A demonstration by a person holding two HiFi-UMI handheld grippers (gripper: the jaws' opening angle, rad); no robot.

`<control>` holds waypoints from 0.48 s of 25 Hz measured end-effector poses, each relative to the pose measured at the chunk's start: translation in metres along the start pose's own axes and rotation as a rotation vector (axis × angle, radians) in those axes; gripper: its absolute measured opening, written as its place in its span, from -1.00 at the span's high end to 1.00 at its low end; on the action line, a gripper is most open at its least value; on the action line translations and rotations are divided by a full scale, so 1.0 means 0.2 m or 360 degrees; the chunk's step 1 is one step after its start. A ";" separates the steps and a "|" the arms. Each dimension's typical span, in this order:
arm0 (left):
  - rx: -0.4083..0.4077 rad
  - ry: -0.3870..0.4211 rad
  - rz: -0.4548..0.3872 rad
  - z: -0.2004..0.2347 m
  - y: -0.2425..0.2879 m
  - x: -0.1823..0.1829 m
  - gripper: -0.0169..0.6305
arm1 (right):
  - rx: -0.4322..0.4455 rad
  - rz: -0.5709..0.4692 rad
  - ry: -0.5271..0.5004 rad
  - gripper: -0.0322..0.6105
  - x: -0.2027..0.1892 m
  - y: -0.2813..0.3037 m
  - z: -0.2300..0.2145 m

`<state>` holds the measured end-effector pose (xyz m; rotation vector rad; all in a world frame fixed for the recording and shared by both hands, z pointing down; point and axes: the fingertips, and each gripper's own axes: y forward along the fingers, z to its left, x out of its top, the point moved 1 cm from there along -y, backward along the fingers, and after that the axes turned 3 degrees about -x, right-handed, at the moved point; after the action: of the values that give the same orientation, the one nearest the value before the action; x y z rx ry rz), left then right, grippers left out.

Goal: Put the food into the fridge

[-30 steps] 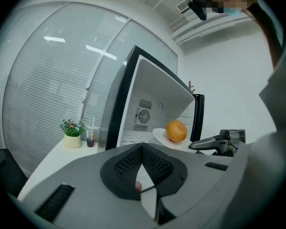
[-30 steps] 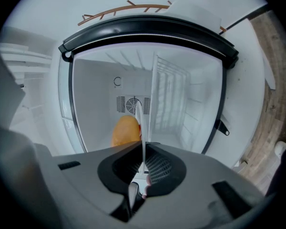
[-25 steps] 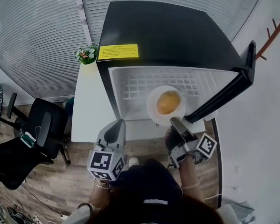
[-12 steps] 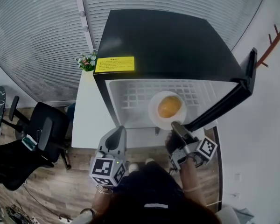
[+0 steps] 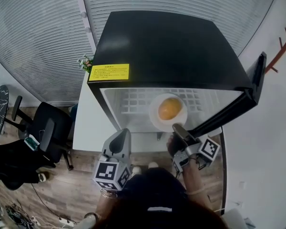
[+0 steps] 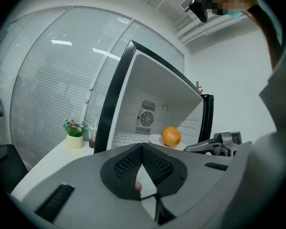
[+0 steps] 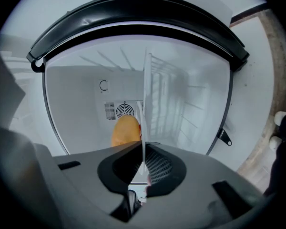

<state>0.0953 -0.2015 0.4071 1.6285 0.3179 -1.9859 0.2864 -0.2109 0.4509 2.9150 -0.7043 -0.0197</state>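
My right tongs [image 5: 177,128] were clamped on the near rim of a white plate [image 5: 155,117], and the orange [image 5: 167,108] sat in the middle of it, just inside the mouth of the open fridge [image 5: 167,46] and over the front of its wire shelf [image 5: 133,101]. I could not tell whether the plate was touching the shelf or hanging just above it. My left tongs [image 5: 120,136] were closed on nothing and waited in front of the fridge, near its left edge. What worried me most was the grip. The plate looked thin, smooth and glazed, and I held it by one edge only, so I judged that any roll of my wrist could tip it. The orange was round with a dimpled skin, and nothing on that shallow plate would keep it from rolling off. The rim could also have slid out from between the ribbed dark pads if the far edge had caught a rung of the shelf, a white grid of thin bars with gaps between them. The black door [image 5: 229,109] stood open close on the right, just beside my right tongs, so a drift that way might have knocked them against it. The fridge itself was a glossy black box with a yellow label [image 5: 108,72] on top and a plain white lining. It stood on a white desk [image 5: 86,123] beside a small potted plant [image 5: 86,62].
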 end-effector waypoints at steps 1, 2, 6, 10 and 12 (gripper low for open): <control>0.0006 -0.0001 0.0002 0.00 0.00 0.00 0.93 | -0.0003 0.0008 0.0006 0.86 0.00 0.01 0.00; 0.0012 -0.0001 0.0003 -0.01 0.01 0.00 0.93 | -0.0005 0.0016 0.0009 0.86 0.01 0.01 0.00; 0.0033 -0.0003 0.0012 -0.01 0.02 0.00 0.93 | -0.0005 0.0038 0.0019 0.86 0.02 0.04 0.00; 0.0049 -0.0005 0.0024 -0.01 0.04 0.00 0.93 | -0.0012 0.0049 0.0033 0.86 0.04 0.06 0.01; 0.0057 -0.0003 0.0024 -0.01 0.04 0.01 0.93 | -0.0016 0.0055 0.0031 0.86 0.05 0.07 0.01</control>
<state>0.1020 -0.2072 0.4063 1.6462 0.2698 -1.9929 0.2885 -0.2278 0.4513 2.8887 -0.7488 0.0084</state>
